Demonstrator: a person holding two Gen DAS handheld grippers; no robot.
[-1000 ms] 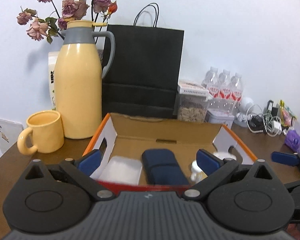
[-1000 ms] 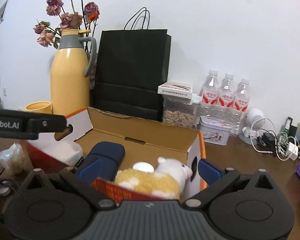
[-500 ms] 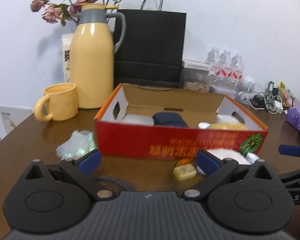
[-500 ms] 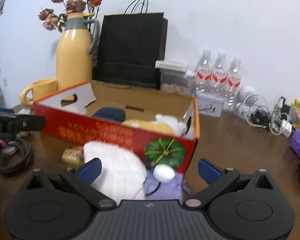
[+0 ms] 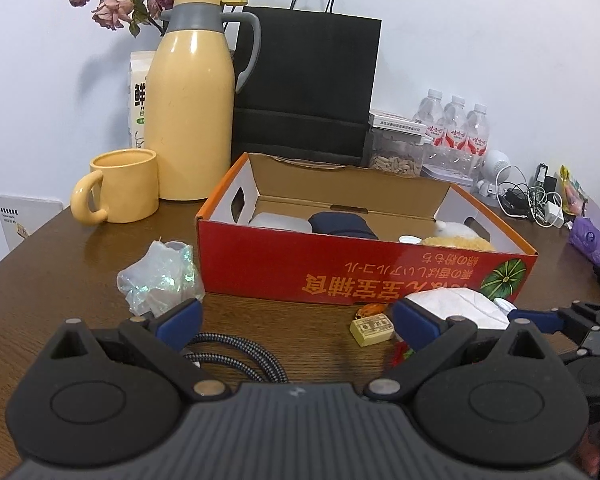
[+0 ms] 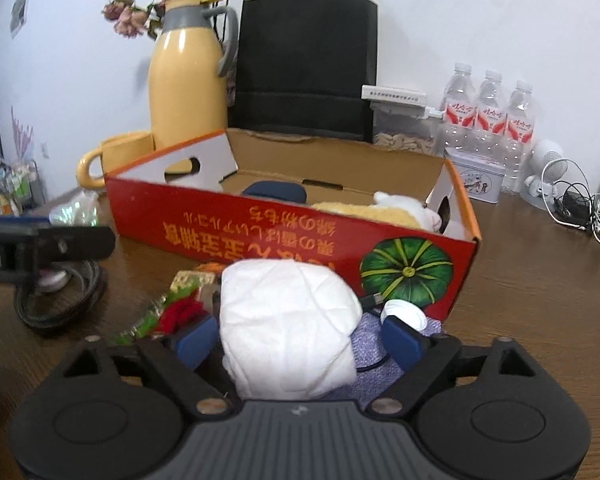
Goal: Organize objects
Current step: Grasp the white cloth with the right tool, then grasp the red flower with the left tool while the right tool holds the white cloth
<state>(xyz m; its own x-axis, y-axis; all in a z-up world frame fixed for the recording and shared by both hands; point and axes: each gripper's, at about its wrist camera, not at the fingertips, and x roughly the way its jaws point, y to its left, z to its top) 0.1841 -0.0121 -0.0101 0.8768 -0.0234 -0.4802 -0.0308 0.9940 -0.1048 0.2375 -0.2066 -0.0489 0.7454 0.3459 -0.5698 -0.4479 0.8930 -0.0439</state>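
Note:
A red cardboard box (image 5: 340, 276) stands open on the brown table, holding a navy case (image 5: 340, 224), a white container (image 5: 276, 222) and a plush toy (image 6: 380, 210). In front of it lies a white soft bundle (image 6: 288, 320) on a purple pouch (image 6: 372, 344). My right gripper (image 6: 296, 338) straddles the bundle with its jaws closing; the right pad stands clear of it. My left gripper (image 5: 298, 320) is open over the table with nothing between its pads, above a braided cable (image 5: 236, 348) and near a small yellow block (image 5: 371, 330).
A crumpled plastic bag (image 5: 160, 280) lies left of the box. Behind stand a yellow mug (image 5: 120, 186), a yellow thermos (image 5: 188, 120), a black paper bag (image 5: 308, 88), a snack jar (image 5: 396, 152) and water bottles (image 5: 456, 132). Tangled chargers (image 5: 528, 200) sit at the right.
Both grippers have drawn back from over the box and sunk to the table in front of it. The right jaws have narrowed around the white bundle.

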